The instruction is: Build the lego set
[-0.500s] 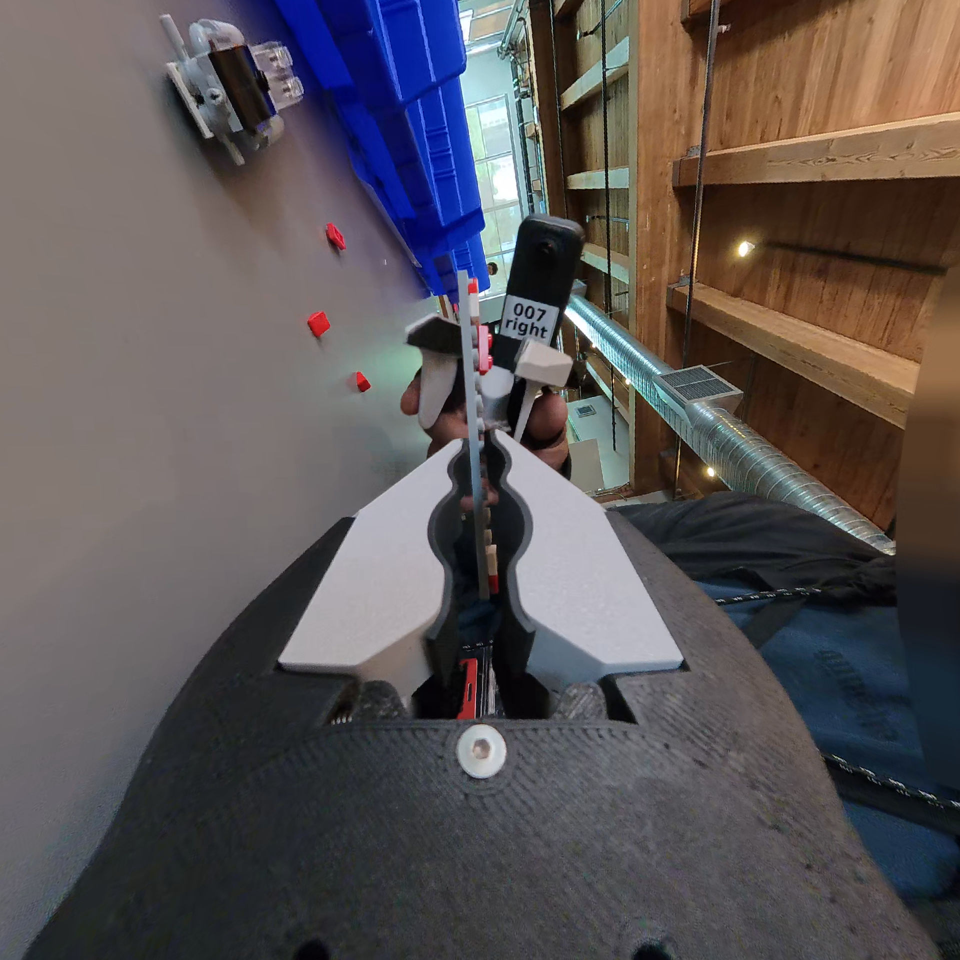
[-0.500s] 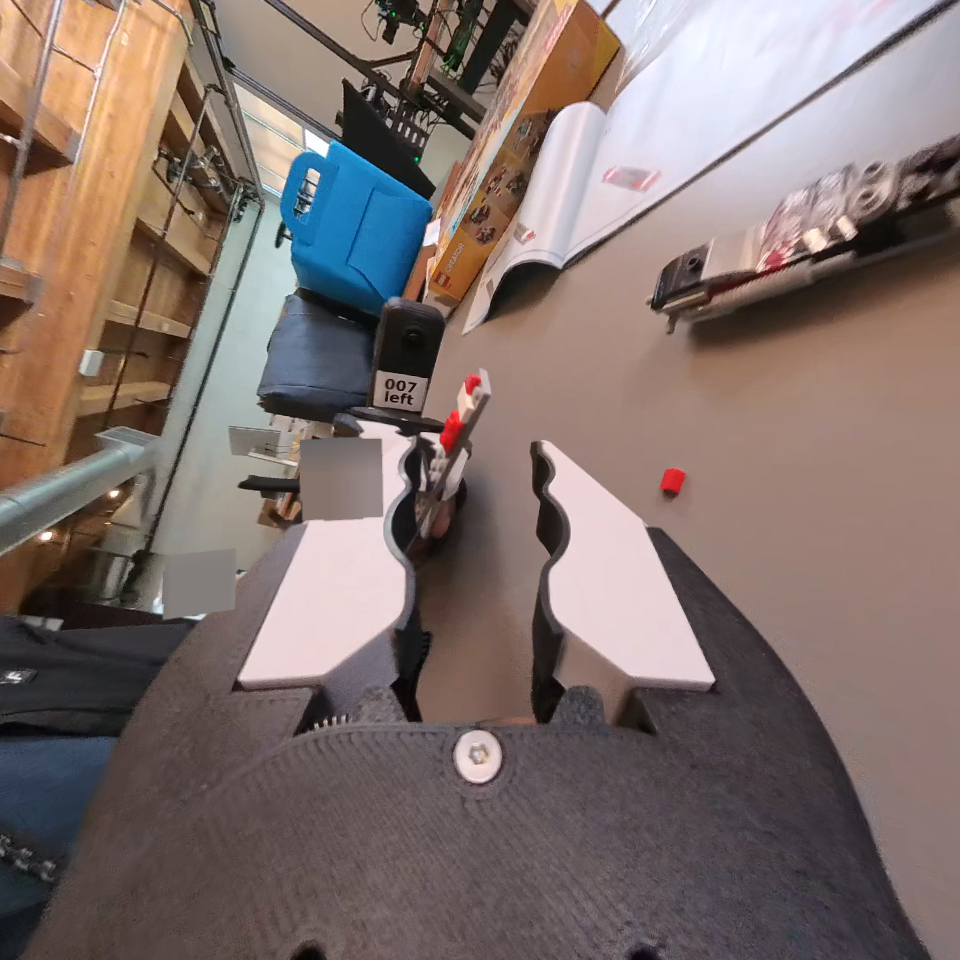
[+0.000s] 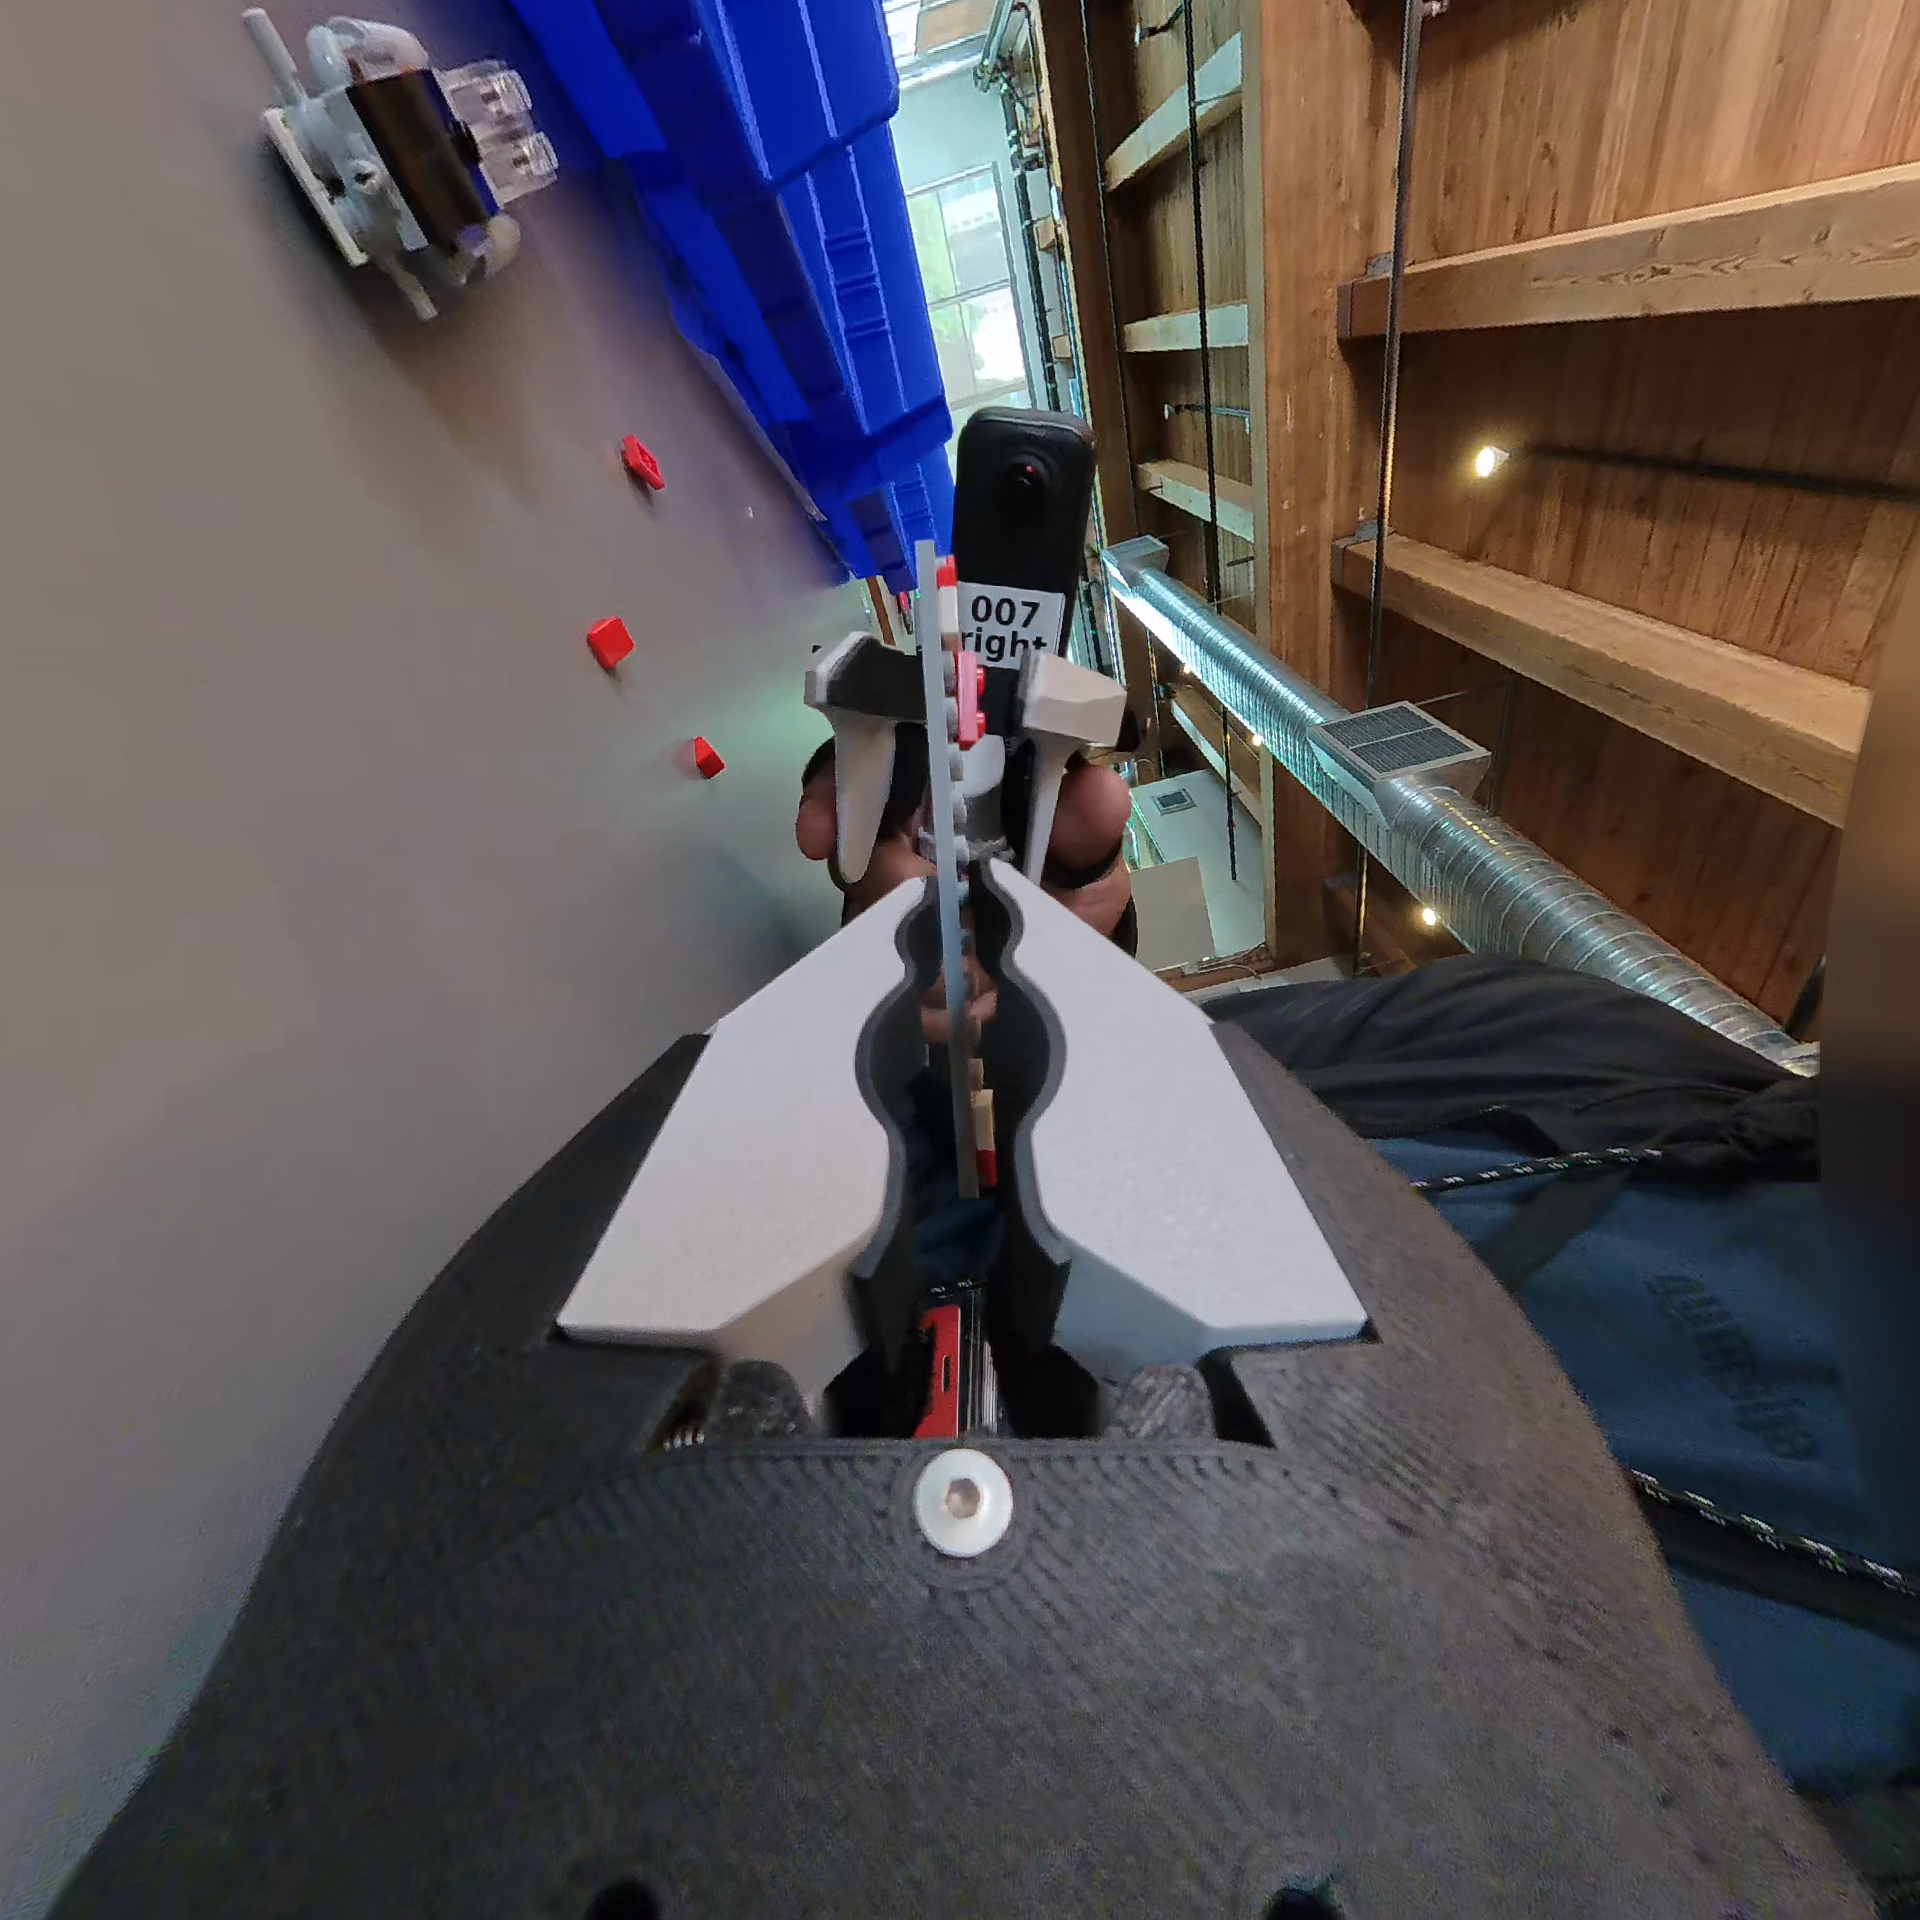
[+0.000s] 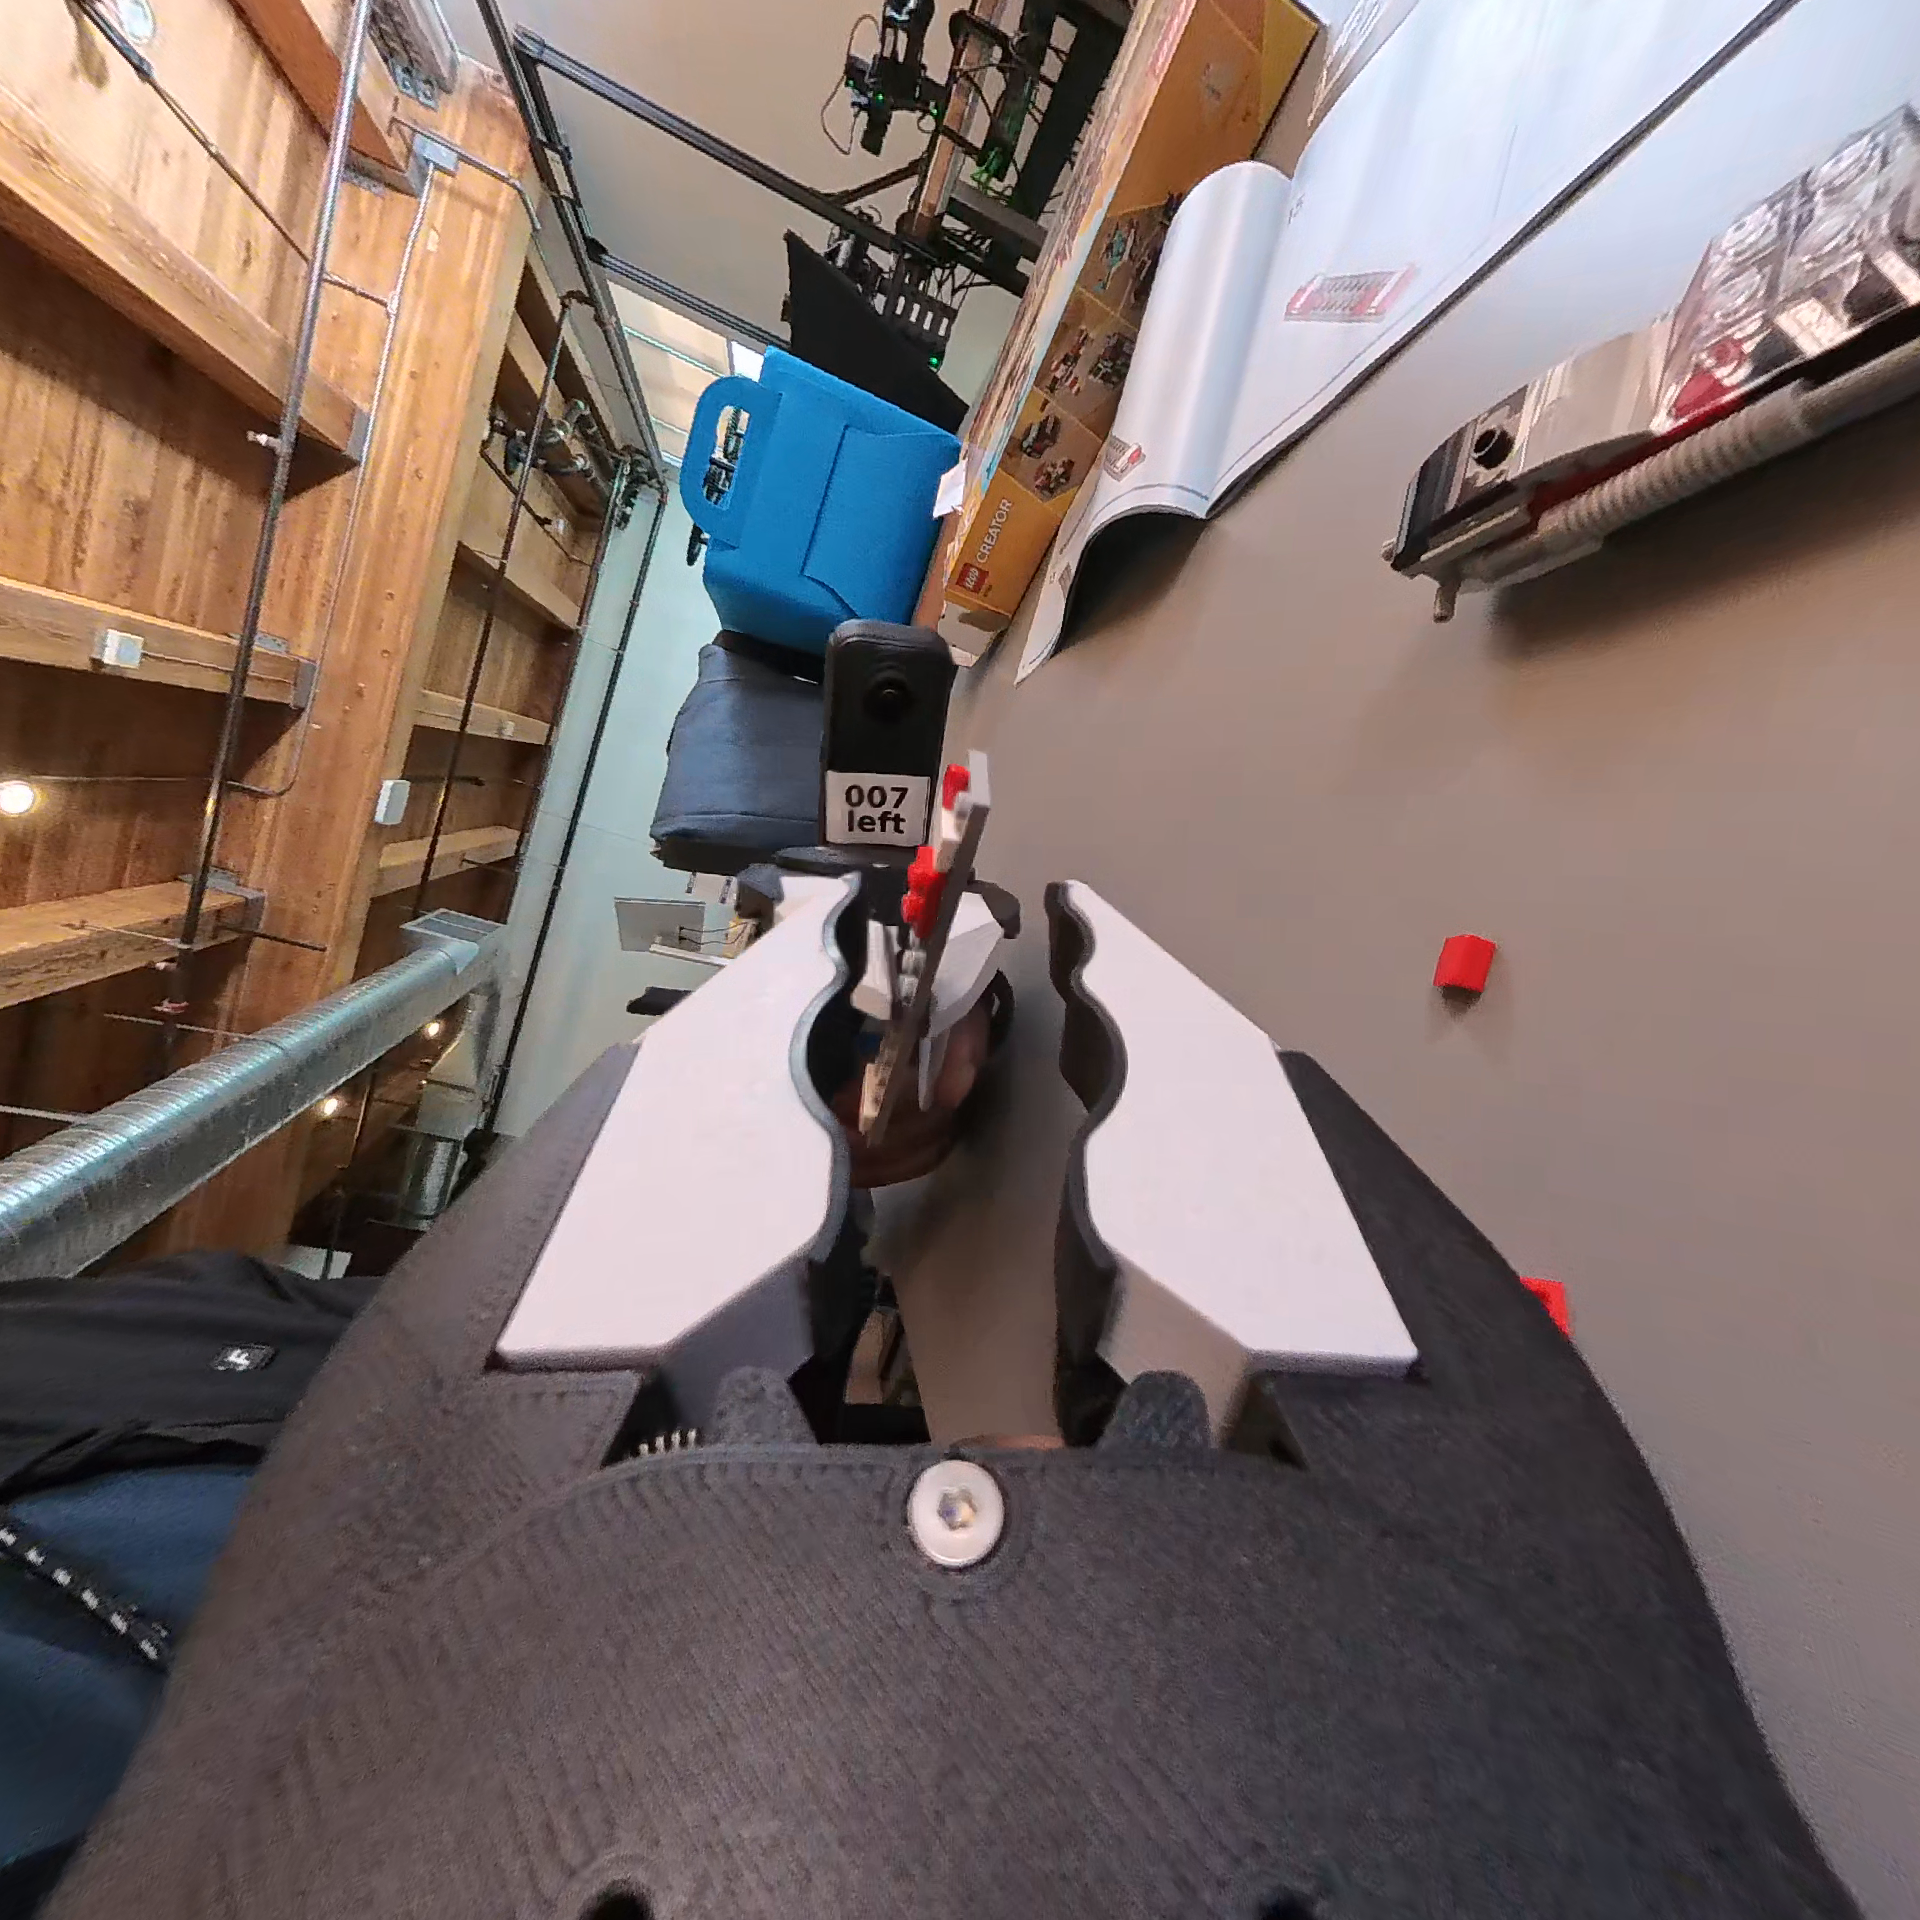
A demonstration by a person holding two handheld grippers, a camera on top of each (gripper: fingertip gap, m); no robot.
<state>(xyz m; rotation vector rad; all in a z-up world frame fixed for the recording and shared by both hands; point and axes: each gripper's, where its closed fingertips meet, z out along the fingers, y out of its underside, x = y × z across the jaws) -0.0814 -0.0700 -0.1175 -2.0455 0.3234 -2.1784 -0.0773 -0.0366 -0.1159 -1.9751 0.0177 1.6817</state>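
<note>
A thin grey plate (image 3: 943, 831) with small bricks on it is being held edge-on, clear of the counter (image 3: 312, 831), in the narrowed left claw (image 3: 951, 883), while the empty right claw (image 4: 951, 914), spread wide, is seemingly being readied to fetch a red brick (image 4: 1465, 961).

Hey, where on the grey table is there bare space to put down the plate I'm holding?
Free: the grey table between the red brick and the long grey build. In the left wrist view, bare surface lies on the near side of the three red pieces. Crowded: the edge along the blue bins and the instruction booklet.
</note>
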